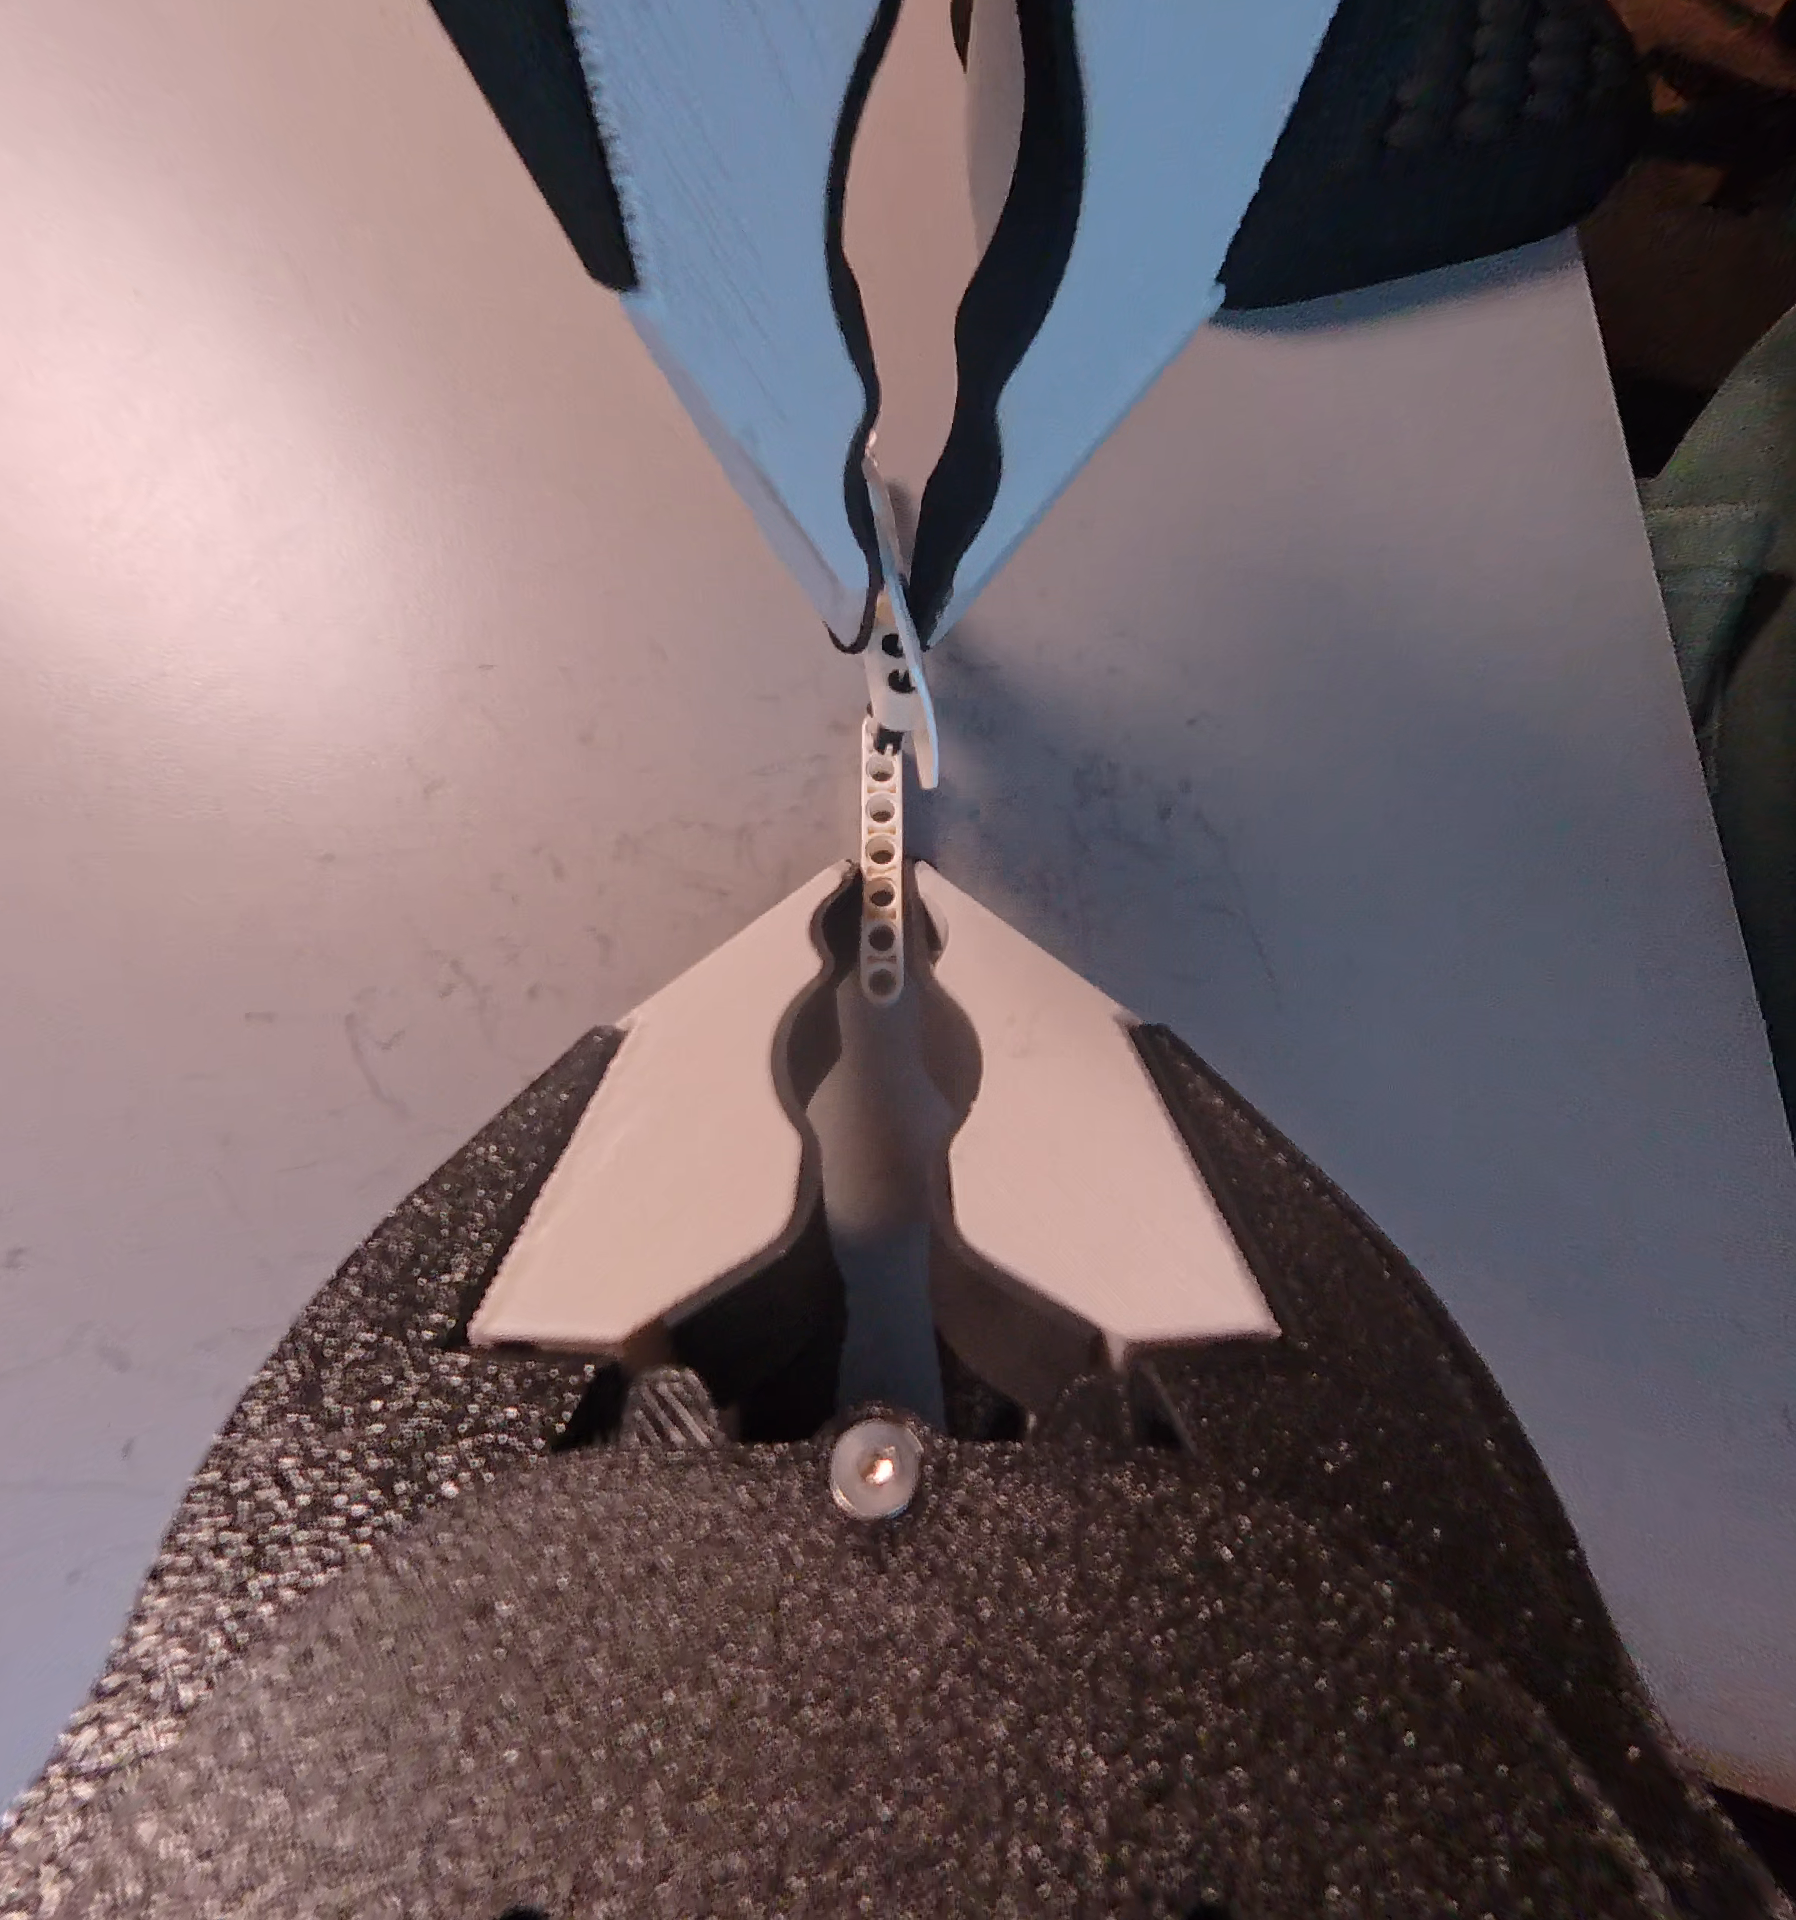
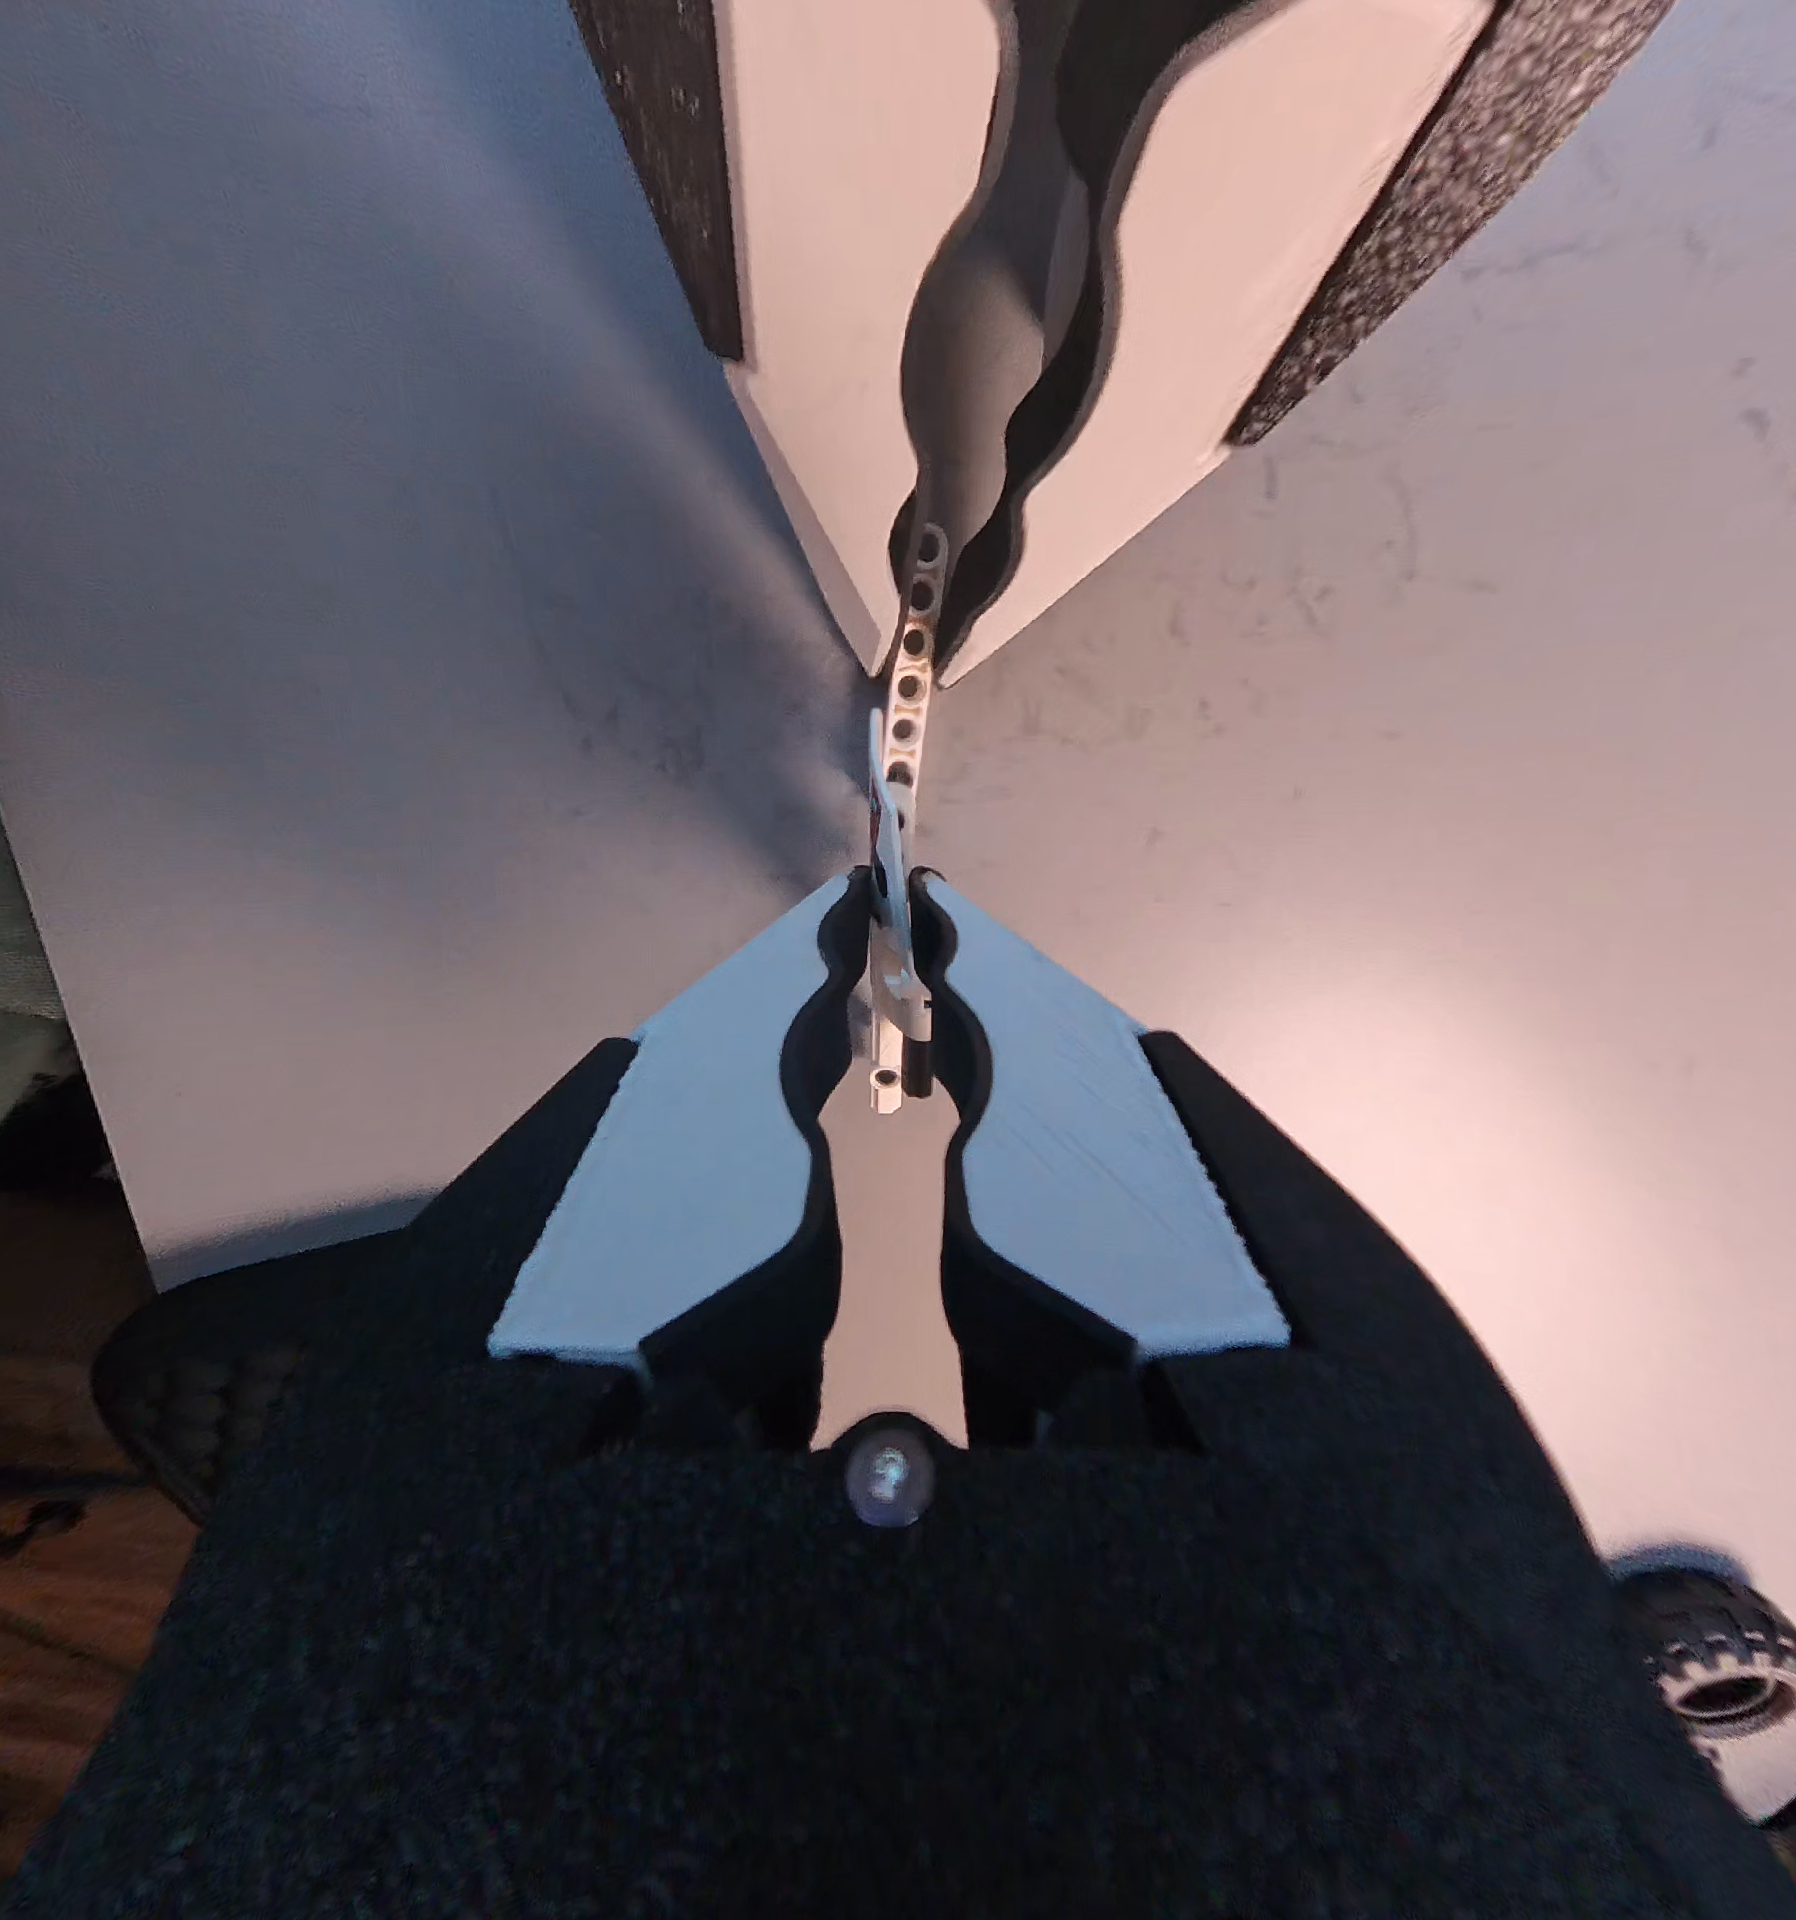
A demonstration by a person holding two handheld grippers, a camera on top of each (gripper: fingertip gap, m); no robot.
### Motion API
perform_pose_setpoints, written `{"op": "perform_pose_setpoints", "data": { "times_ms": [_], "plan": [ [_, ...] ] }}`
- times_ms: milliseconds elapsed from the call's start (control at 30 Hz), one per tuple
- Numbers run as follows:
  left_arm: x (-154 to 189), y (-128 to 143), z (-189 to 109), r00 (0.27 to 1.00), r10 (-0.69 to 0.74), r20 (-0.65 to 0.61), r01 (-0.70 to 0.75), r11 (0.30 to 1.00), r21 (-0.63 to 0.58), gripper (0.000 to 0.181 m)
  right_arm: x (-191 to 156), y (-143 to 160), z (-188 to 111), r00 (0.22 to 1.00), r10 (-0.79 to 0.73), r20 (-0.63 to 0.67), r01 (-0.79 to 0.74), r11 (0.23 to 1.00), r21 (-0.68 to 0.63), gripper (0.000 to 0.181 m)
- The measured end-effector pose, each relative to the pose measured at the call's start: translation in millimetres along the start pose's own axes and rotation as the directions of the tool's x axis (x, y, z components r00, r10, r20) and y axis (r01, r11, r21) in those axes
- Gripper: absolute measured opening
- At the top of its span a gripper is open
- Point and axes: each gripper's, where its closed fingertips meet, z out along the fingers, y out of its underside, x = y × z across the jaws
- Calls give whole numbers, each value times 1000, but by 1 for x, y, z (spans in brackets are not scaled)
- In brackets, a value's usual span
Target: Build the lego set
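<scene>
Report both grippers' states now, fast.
Left gripper: closed on the white holed beam.
Right gripper: closed on the white curved piece that meets the beam's far end.

A hobby workbench: scuffed white tabletop, loose toy tyre.

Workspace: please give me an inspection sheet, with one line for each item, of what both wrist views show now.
Surface: white table, faint scuff marks.
Job's things: white beam with holes meets a white curved piece in the air between the claws.
Clutter: black tyre at the table's edge.
Grippers: left claw shut on the beam; right claw shut on the curved piece.
Cables: nothing seen.
Surroundings: green cloth beyond the table's edge; dark floor.
</scene>
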Motion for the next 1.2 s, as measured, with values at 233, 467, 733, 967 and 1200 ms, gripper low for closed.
{"op": "perform_pose_setpoints", "data": {
  "times_ms": [233,467,733,967,1200],
  "plan": [
    [6,-14,-10,999,46,16,-48,993,103,19,0,2,3,998,55,-15,-55,998,18,7],
    [4,-26,-10,994,72,82,-84,984,155,2,1,-2,6,991,130,21,-131,990,45,7],
    [3,-25,-9,998,16,53,-25,987,158,0,0,-8,6,995,95,11,-96,986,133,11],
    [1,-27,-11,999,-41,35,34,983,179,0,7,-20,2,996,79,-35,-67,963,263,7],
    [2,-21,-16,998,-11,67,3,992,124,19,5,-17,1,1000,14,19,-18,974,224,6]
  ]
}}
